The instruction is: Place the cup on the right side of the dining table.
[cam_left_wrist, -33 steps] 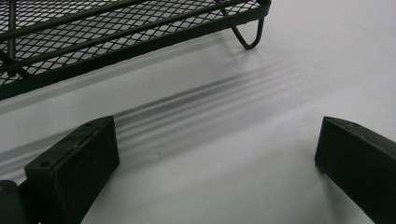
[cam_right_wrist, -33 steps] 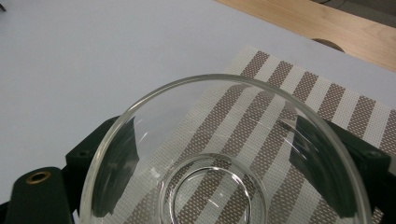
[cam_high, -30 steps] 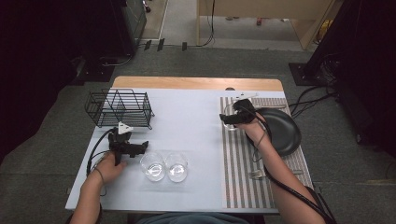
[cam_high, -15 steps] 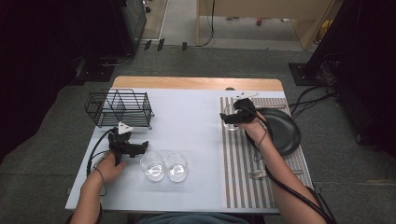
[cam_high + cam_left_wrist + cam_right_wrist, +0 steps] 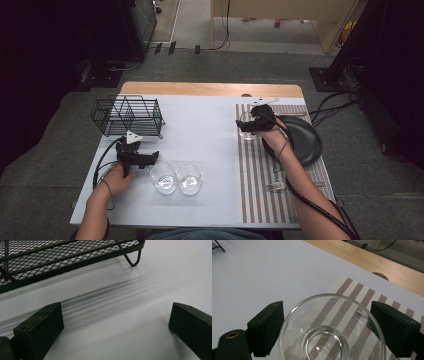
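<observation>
A clear glass (image 5: 322, 345) stands upright on the striped placemat (image 5: 260, 170) at its far left corner. My right gripper (image 5: 245, 125) straddles it, with a jaw pressed against each side of the glass (image 5: 246, 131), so my right gripper (image 5: 327, 327) is shut on it. Two more clear glasses (image 5: 163, 177) (image 5: 189, 178) stand side by side on the white table near the front. Just left of them my left gripper (image 5: 150, 156) rests low over the table. In its own view, the left gripper (image 5: 116, 325) is open with only bare table between its jaws.
A black wire rack (image 5: 127, 115) (image 5: 62, 257) stands at the back left, close beyond my left gripper. A black plate (image 5: 302, 142) lies on the placemat's right side, and a fork (image 5: 275, 186) lies near its front. A wooden table edge (image 5: 372, 260) runs along the back.
</observation>
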The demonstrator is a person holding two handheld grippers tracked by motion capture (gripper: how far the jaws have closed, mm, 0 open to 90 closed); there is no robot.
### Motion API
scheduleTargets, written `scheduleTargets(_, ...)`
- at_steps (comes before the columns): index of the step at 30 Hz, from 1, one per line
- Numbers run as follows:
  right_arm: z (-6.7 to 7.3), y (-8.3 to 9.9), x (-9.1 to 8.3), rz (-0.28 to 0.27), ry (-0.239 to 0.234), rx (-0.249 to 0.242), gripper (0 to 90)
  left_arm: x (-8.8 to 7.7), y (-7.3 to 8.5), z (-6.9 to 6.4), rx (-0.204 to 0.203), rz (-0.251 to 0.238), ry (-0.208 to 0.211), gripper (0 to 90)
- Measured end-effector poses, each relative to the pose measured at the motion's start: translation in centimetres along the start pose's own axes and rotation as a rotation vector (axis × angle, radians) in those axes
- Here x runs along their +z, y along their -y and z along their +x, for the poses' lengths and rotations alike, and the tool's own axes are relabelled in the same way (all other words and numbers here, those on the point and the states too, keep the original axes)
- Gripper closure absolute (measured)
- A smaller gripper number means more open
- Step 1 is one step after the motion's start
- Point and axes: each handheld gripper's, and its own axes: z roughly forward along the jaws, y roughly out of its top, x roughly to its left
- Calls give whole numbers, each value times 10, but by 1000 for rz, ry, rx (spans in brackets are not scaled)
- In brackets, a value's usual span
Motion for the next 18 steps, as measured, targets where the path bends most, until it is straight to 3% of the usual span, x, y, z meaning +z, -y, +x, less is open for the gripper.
scheduleTargets(18,4,-7,-13,2,20,-11,139,0,0,0,0,0,0,0)
